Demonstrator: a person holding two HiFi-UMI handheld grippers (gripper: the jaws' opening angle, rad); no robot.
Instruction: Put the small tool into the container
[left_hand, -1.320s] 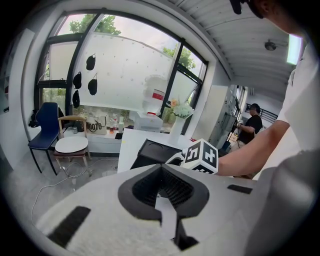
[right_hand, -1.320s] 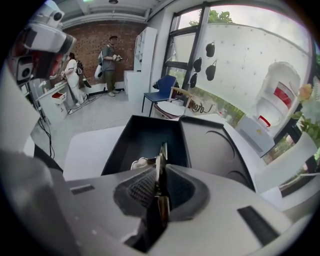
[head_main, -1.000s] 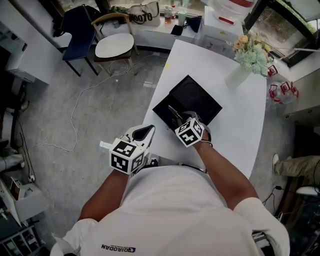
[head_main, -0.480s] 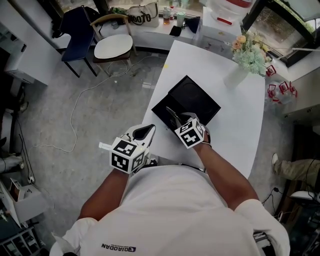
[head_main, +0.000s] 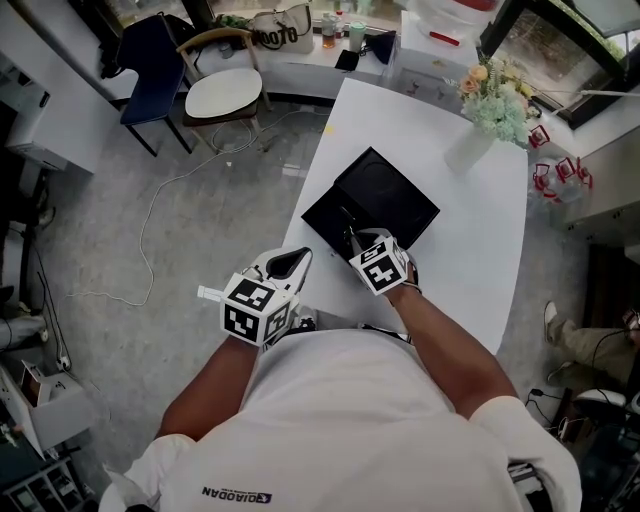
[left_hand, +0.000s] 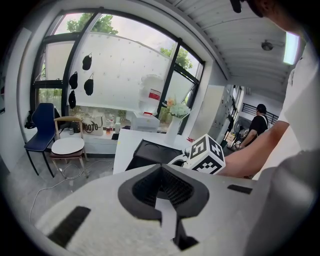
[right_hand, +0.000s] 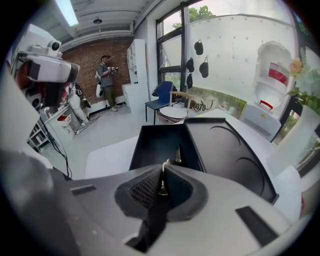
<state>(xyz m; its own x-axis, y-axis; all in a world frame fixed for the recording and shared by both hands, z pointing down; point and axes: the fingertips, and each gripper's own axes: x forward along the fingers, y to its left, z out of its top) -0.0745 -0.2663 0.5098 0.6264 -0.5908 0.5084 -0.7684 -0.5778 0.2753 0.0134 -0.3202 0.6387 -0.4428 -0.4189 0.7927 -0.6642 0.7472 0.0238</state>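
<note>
A black container (head_main: 385, 195) with a deep left compartment (right_hand: 159, 144) and a flat part with round recesses (right_hand: 235, 155) lies on the white table (head_main: 470, 250). My right gripper (head_main: 351, 233) (right_hand: 164, 169) is at the container's near edge, shut on a small thin metal tool (right_hand: 178, 154). The tool's tip pokes out past the jaws over the deep compartment. My left gripper (head_main: 297, 257) (left_hand: 161, 167) hangs off the table's left edge, near the person's body. Its jaws are shut with nothing in them.
A white vase of flowers (head_main: 482, 118) stands at the table's far right. Off the table's far left are a chair with a round white seat (head_main: 228, 92) and a blue chair (head_main: 152, 55). A cable (head_main: 150, 215) trails across the grey floor.
My right gripper has edged slightly forward over the container's near edge with the tool still in it. The left gripper has stayed where it was.
</note>
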